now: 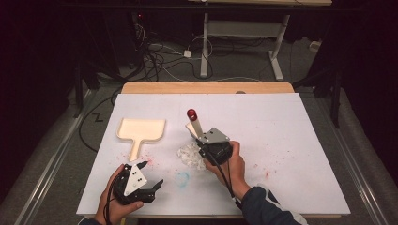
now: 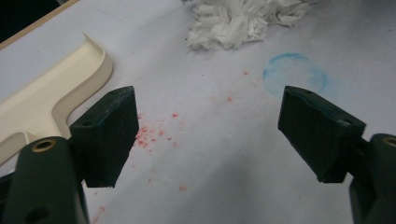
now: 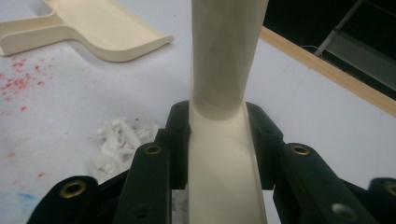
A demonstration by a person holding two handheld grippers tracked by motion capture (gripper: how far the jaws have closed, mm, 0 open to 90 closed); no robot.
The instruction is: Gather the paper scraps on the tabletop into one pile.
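My right gripper is shut on a cream tool handle whose far end carries a red knob. In the right gripper view the handle runs up between the jaws of that gripper, both pads pressed on it. A pile of white paper shreds lies just left of and under this gripper; the tool's lower end is hidden. A cream dustpan lies flat at the left. My left gripper rests open near the front edge, with nothing between its jaws.
The white table cover bears red specks and a blue ring mark between the grippers. The dustpan is close to the left jaw. A wooden table edge runs along the far side, with cables on the floor beyond.
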